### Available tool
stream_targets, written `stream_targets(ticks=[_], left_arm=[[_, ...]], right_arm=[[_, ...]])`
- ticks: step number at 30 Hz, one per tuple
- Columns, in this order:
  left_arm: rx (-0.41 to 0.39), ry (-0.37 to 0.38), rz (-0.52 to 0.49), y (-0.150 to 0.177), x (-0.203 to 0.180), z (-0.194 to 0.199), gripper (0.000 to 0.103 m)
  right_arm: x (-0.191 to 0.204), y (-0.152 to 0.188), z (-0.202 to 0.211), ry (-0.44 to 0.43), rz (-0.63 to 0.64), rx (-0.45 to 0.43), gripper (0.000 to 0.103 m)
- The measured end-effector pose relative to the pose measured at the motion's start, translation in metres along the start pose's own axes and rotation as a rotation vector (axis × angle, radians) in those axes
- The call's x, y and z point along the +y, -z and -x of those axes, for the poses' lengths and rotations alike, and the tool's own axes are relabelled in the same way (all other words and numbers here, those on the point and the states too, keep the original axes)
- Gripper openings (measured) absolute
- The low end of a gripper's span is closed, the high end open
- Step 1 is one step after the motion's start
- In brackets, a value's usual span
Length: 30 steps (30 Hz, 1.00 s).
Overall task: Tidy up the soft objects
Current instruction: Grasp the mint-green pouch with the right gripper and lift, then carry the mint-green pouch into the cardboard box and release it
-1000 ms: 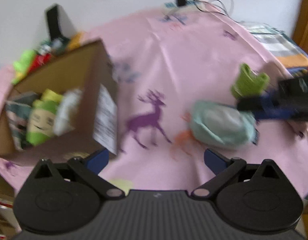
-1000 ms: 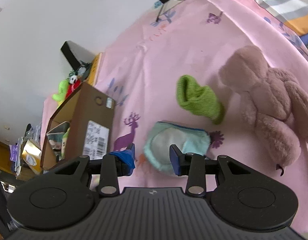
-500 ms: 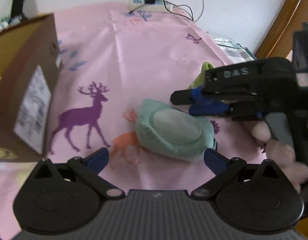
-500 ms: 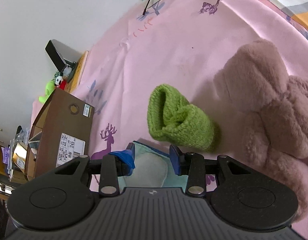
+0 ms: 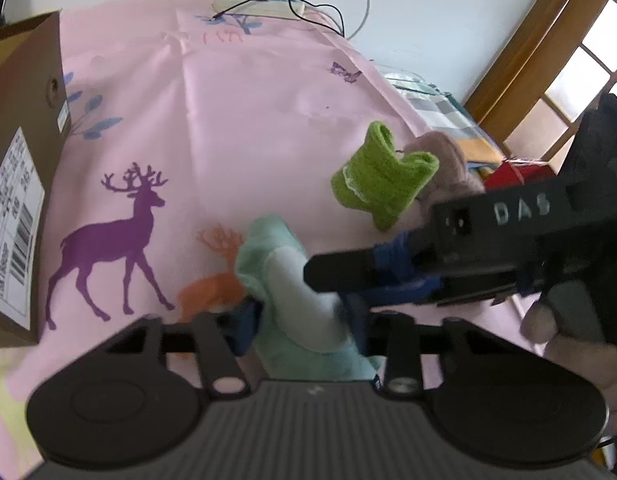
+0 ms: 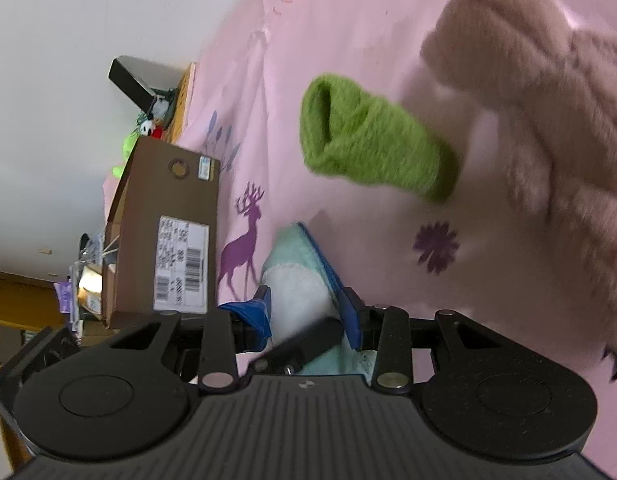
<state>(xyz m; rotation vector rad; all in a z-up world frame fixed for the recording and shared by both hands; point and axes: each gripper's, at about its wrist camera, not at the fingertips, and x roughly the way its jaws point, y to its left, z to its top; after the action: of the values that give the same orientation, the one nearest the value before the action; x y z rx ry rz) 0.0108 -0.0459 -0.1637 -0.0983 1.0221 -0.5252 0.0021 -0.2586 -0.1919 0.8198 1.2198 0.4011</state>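
In the left wrist view, the mint-green plush [image 5: 292,300] is a soft, squashed lump with a paler grey-white patch on its face. It rises from the pink deer-print cloth [image 5: 236,120] right in front of the camera. The left tongs [image 5: 304,320] have just been closing, and their blue pads now press on the plush from both sides. Half a second ago they stood wide apart and the plush lay flat and rounded on the cloth; now it is pinched narrower and stands up between the pads. The right tongs [image 5: 328,276] reach in from the right, and one black finger lies against the same plush. The person's hand [image 5: 564,332] grips the handle behind them. Beyond lie a green knitted sock [image 5: 382,180] and, just behind it, a brown plush toy [image 5: 448,160]. The cardboard box [image 5: 20,184] stands at the left edge.

In the right wrist view, the mint-green plush [image 6: 300,292] sits between the blue pads of the right tongs [image 6: 304,314], which are clamped on it; a blue trim runs along its edge. A second ago it lay ahead of these pads, which did not grip it. The green knitted sock [image 6: 372,152] lies further off on the cloth, the brown plush toy [image 6: 548,120] to its right and the cardboard box [image 6: 168,232] to the left.
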Motion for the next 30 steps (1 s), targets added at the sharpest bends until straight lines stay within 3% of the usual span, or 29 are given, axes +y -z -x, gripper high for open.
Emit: stream_targets(ticks=[7,12,21,25,30], left_arm=[[-0.051,0.080,0.005,-0.005,0.010,0.035,0.021],[-0.157,0.119,-0.035,-0.021,0.025,0.084,0.021],[-0.358,0.058,-0.067,-0.054,0.091,0.172,0.021],[-0.367,0.031,-0.030,-0.063,0.136,0.189,0.021],[-0.301,0.009,0.017,-0.062,0.190,0.192,0.021]], right_arm=[[0.029,0.012,0.003,-0.042,0.007,-0.010,0.021],[0.075,0.012,0.008,-0.108,0.059,-0.064,0.021],[0.193,-0.006,-0.024,-0.210,0.278,-0.138,0.021],[0.229,-0.013,-0.060,-0.216,0.315,-0.121,0.021],[0.249,-0.011,-0.112,-0.193,0.297,-0.059,0.021]])
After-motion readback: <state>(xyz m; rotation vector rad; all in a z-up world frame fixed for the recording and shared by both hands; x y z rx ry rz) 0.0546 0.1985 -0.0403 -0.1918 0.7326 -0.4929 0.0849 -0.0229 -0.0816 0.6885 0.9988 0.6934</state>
